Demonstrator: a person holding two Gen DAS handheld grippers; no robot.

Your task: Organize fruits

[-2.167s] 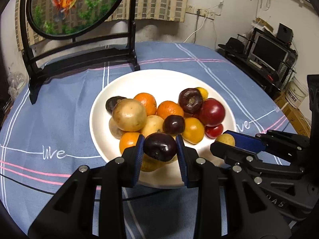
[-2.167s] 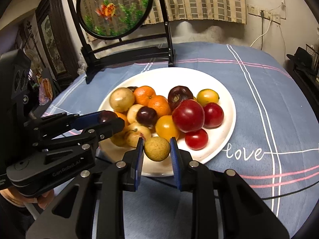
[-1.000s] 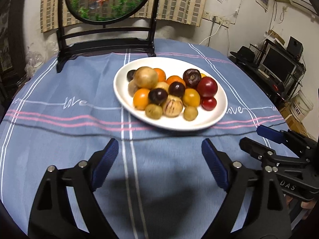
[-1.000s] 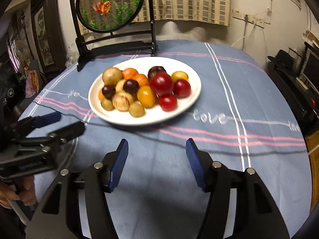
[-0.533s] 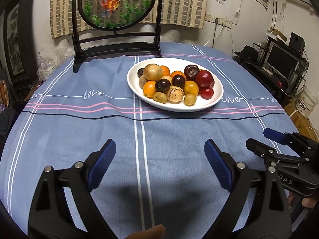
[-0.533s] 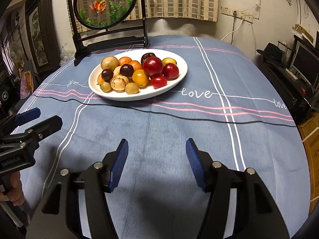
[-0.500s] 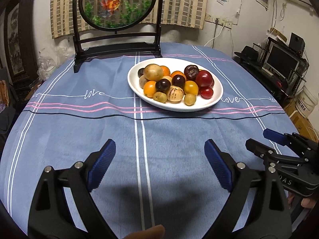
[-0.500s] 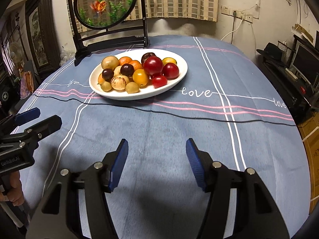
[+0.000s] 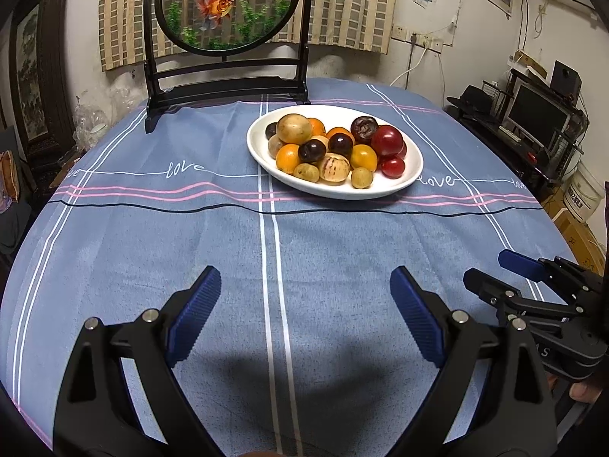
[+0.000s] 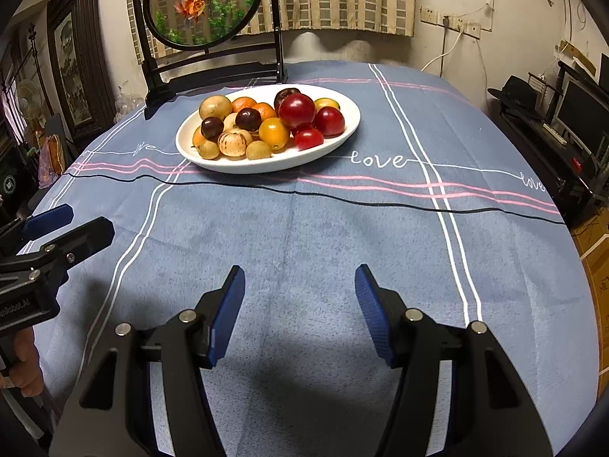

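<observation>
1. The left gripper hung over bare blue tablecloth on the desk, its blue-padded fingers spread wide with nothing between them.
2. Its jaws had just been opening a little further, and only cloth showed in the gap.
3. The right gripper also hung above the cloth, fingers released at a middling spread and gripping nothing.
4. In the left wrist view the right gripper showed at the right edge, held by a hand of which only a fingertip could be seen.
5. In the right wrist view the left gripper appeared at the left edge, with part of a hand below it.
6. The white plate stood on the cloth on the far side of the pink stripes, well apart from both grippers.
7. All the fruits lay heaped on that plate, touching one another.
8. A large red fruit sat towards the plate's right, with a smaller red one in front of it.
9. Dark purple fruits lay near the middle, and orange ones among them.
10. Small tan fruits lined the near edge of the pile, beside a pale striped one.
11. A round goldfish screen on a black stand stood upright at the far edge of the desk, behind the plate.
</observation>
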